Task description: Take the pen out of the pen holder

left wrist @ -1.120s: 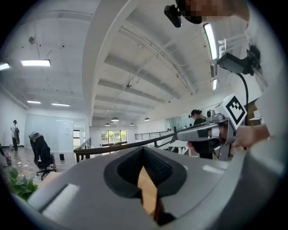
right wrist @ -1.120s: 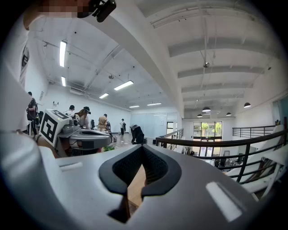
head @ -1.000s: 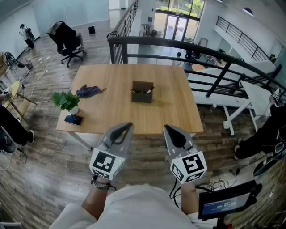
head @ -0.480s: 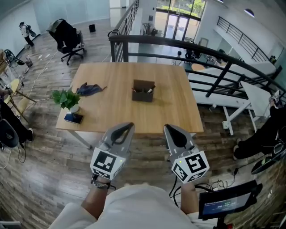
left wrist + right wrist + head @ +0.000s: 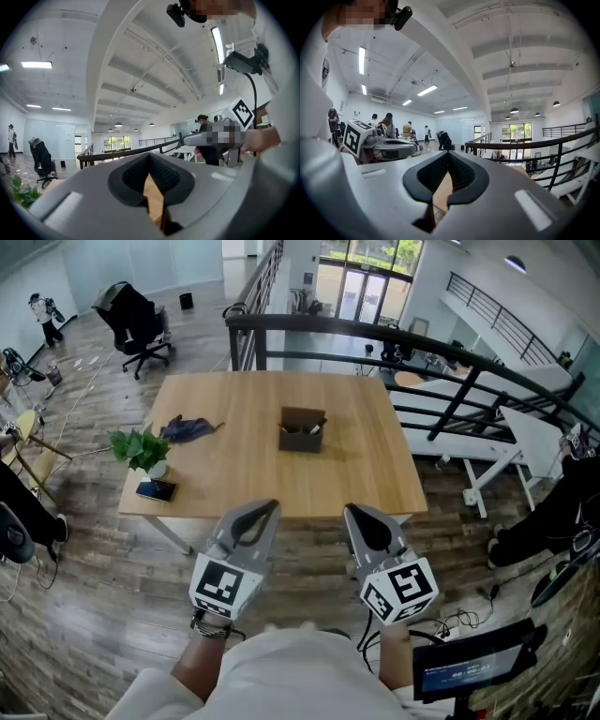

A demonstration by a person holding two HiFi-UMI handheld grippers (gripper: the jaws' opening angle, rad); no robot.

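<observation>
Nearest, the left gripper (image 5: 265,511) and the right gripper (image 5: 357,513) are held side by side over the floor, short of the table (image 5: 366,486). Each gripper view shows the dark pads pressed together at the tips with nothing between them, so both are closed and empty, noses aimed at 12 o'clock.

On the table's near left corner lie a phone (image 5: 155,490) and a small potted plant (image 5: 140,450), with a dark cloth (image 5: 190,430) just beyond.

The pen holder (image 5: 301,431) stands upright near the table's middle, well apart from both grippers: at about 1 o'clock from the left one and 11 o'clock from the right. Its long side runs 9 to 3. The pen (image 5: 316,427) shows as a pale sliver at the holder's 3 o'clock end, standing on end and seemingly leaning toward 2 o'clock, though it is too small to be sure. Neither gripper is clearly nearer; since the pen sits at the right end, the right gripper looks better placed, and it would have to open before coming down along the pen's upright axis
</observation>
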